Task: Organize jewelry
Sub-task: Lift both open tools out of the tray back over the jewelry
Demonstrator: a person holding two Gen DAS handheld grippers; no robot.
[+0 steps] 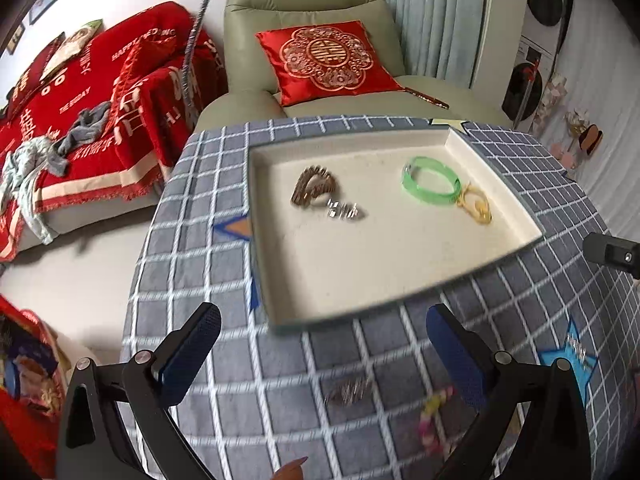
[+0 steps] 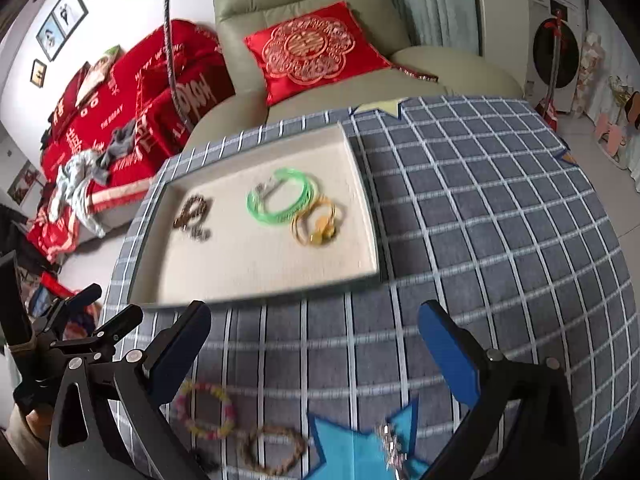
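Left gripper point(image 1: 322, 334): jaws spread wide, nothing between them; held above the near part of the checked tablecloth point(image 1: 192, 248).
Right gripper point(image 2: 314, 330): likewise wide open and empty, just in front of the tray's near edge.
Brown bead bracelet point(image 2: 274, 450): loose on the cloth, below and between the right gripper's fingers. Judged light and floppy; best pinched across one side of the loop.
Pink-and-yellow bead bracelet point(image 2: 206, 412): on the cloth just beside the brown one, near the right gripper's left finger. Likely soft, strung; take hold across the strand, not the whole ring.
Silver sparkly piece point(image 2: 392, 446): lying on a blue star marker point(image 2: 348, 454); blurred, type unclear. Probably small and slippery.
Tray point(image 1: 276, 276): cream, shallow-rimmed, beyond both grippers on the cloth.
Green bangle point(image 1: 430, 179): in the tray, far right; looks rigid and smooth, could be brittle. Grip across the band.
Gold bracelet point(image 1: 476, 206): touching the green bangle's near side.
Bronze link bracelet point(image 1: 314, 190): in the tray, left; a small silver item point(image 1: 344, 211) against it.
Status: four pieces in the tray, at least three not yet in it.
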